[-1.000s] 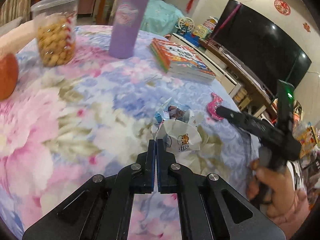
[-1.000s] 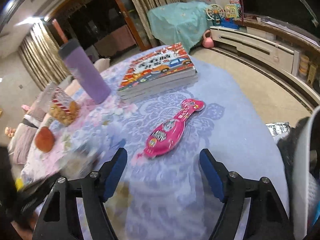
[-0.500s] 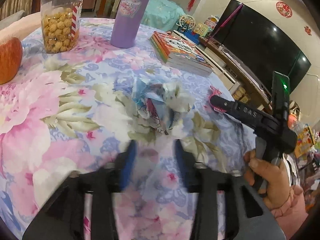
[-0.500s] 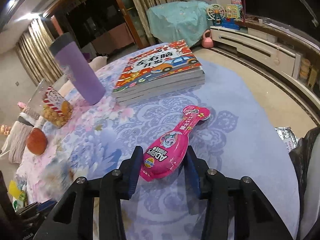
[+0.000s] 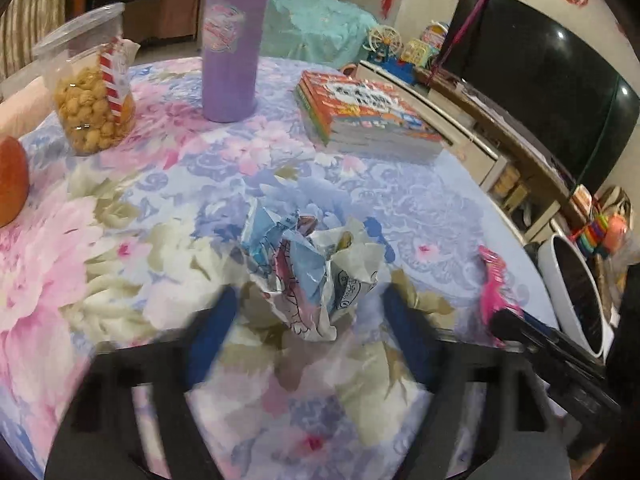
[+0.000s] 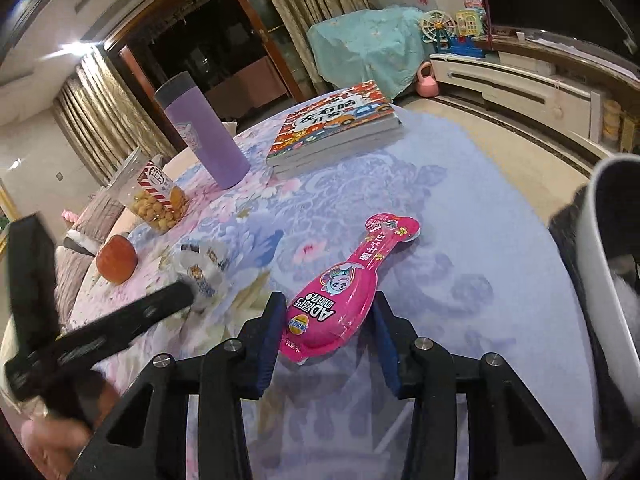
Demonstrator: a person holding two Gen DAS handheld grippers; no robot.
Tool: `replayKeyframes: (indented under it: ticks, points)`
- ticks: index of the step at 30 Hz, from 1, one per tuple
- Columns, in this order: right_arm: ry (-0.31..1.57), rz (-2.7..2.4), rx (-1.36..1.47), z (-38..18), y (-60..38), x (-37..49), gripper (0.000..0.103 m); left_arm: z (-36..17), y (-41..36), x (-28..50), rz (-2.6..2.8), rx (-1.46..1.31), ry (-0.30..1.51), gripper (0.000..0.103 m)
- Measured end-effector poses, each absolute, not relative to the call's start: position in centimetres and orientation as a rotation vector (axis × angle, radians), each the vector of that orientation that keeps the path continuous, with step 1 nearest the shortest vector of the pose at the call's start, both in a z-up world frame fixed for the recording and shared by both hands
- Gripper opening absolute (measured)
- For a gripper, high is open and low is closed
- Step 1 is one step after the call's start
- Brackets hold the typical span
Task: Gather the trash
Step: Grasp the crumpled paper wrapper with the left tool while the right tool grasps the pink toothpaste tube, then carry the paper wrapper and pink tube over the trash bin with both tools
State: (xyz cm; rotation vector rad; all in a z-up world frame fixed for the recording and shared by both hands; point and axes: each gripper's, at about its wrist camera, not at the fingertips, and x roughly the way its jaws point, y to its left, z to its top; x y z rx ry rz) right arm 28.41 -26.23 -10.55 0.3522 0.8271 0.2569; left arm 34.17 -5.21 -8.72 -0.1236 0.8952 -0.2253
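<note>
Left gripper (image 5: 308, 328): jaws spread wide and holding nothing; blue-padded fingers (image 5: 208, 336) blurred, one on each side of the near end of the crumpled wrapper.
Crumpled wrapper (image 5: 308, 272): a wadded ball of thin printed paper and film, white and pale blue with cartoon line drawings, resting on the tablecloth between the left fingers; whether the pads touch it cannot be told.
Right gripper (image 6: 328, 336): jaws part open, straddling the wide near end of the pink package; the left pad lies at its edge, the right pad shows a narrow gap, so no firm grip is visible.
Pink package (image 6: 344, 292): flat, glossy plastic, shaped like a bulb with a long narrow neck pointing away from the gripper, lying flat on the cloth with printed characters and a cartoon figure.
Tablecloth (image 5: 120, 240): smooth fabric with large pink, white and lavender flowers, covering a round table.
Bin (image 6: 604, 248): white rim with a dark liner, at the table's right edge, near the pink package.
Apple (image 6: 117, 258): round, red-orange, left of the wrapper.
Snack tub (image 5: 94, 80): clear plastic, filled with yellow puffed balls, red-striped label.
Tumbler (image 5: 230, 40): tall lilac cylinder, standing upright.
Books (image 5: 368, 116): a flat stack with bright orange covers, far side of the table.
</note>
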Motion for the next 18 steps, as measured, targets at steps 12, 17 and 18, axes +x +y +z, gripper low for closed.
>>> replayKeyframes:
  ticks: [12, 17, 18]
  points:
    - [0.804, 0.266, 0.366, -9.9, -27.0, 25.4, 0.043, -8.1, -4.9, 30.3, -0.278, -0.153, 0.883, 0.025]
    - [0.786, 0.274, 0.367, -9.1, -27.3, 24.0, 0.043, -7.5, -5.6, 27.2, -0.313, -0.166, 0.876, 0.025]
    - [0.782, 0.277, 0.368, -8.9, -27.4, 23.6, 0.043, -7.4, -5.8, 26.4, -0.320, -0.159, 0.871, 0.025]
